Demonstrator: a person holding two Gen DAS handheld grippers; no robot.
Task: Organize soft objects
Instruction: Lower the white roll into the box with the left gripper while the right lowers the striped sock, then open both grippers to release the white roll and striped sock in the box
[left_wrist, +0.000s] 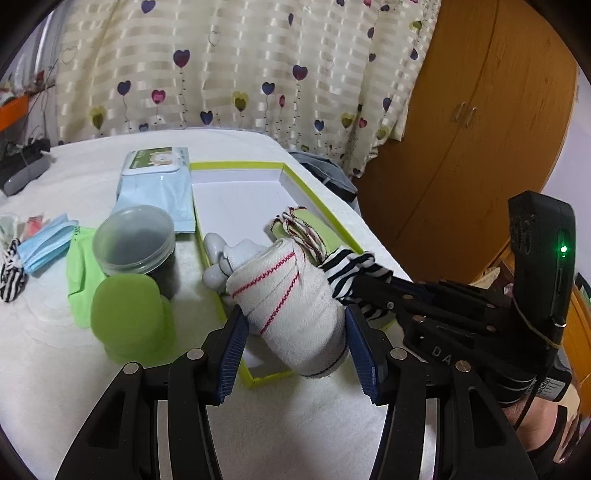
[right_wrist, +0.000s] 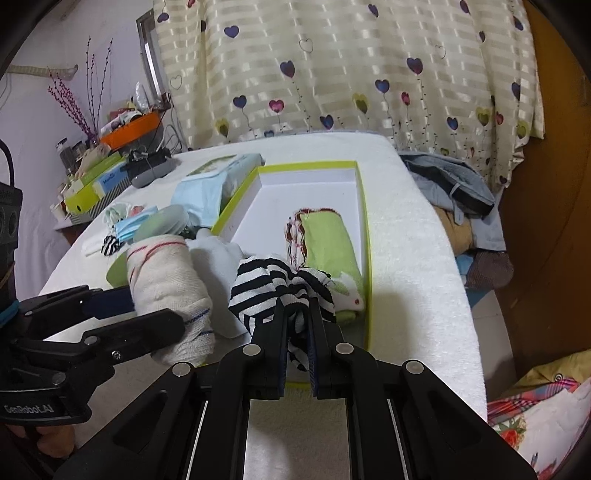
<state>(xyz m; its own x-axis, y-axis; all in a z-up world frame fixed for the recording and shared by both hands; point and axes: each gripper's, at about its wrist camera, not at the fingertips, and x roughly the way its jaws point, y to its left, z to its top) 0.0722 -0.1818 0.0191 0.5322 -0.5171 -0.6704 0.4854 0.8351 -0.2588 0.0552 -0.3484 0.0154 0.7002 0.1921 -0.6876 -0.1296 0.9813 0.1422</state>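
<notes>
My left gripper (left_wrist: 295, 326) is shut on a rolled white cloth with red stitch lines (left_wrist: 288, 295), which hangs over the near left corner of the lime-rimmed white box (left_wrist: 321, 206). The right gripper (right_wrist: 297, 310) is shut on a black-and-white striped sock (right_wrist: 266, 288) above the box's near end (right_wrist: 365, 240). In the right wrist view the left gripper (right_wrist: 155, 310) and its roll (right_wrist: 166, 273) sit just left of the sock. A folded green cloth with red-trimmed edges (right_wrist: 328, 240) lies inside the box, and a pale grey soft item (left_wrist: 225, 258) rests at its left wall.
Left of the box stand a green-lidded container (left_wrist: 129, 314) and a clear-lidded jar (left_wrist: 135, 240). Beyond them lie a wet-wipes pack (left_wrist: 155, 162), blue face masks (left_wrist: 44, 240) and a second striped sock (left_wrist: 11, 269). Clothes (right_wrist: 450, 184) are piled past the table's right edge.
</notes>
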